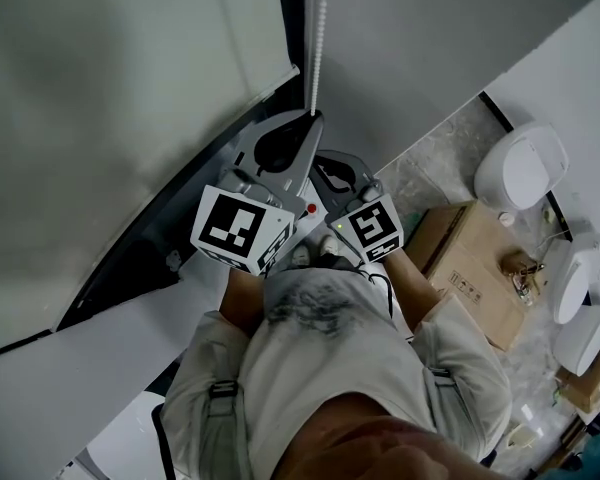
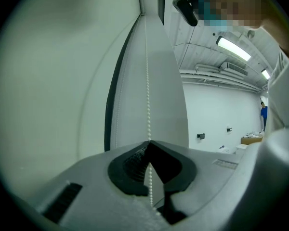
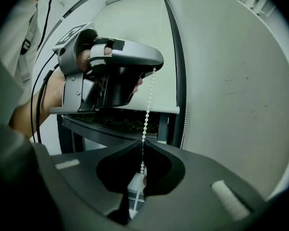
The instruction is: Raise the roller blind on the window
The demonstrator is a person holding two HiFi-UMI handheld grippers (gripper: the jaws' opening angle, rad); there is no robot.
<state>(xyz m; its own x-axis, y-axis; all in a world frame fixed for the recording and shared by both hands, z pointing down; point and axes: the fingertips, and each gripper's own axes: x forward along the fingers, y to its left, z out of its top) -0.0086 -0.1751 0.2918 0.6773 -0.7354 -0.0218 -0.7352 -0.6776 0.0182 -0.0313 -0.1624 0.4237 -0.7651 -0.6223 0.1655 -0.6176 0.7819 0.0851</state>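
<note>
While you look down in the head view, your left gripper (image 1: pixel 308 123) and right gripper (image 1: pixel 332 173) meet at the bead chain (image 1: pixel 317 28) beside the roller blind (image 1: pixel 130 98). In the left gripper view, the jaws are clenched on the bead chain (image 2: pixel 147 95). In the right gripper view, the jaws pinch the bead chain (image 3: pixel 145 119) just below the left gripper (image 3: pixel 151 67), with the roller blind (image 3: pixel 135 42) behind

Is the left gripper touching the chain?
Touching. The left gripper view shows the left gripper with its jaws closed together on the chain, which runs through their tips.
</note>
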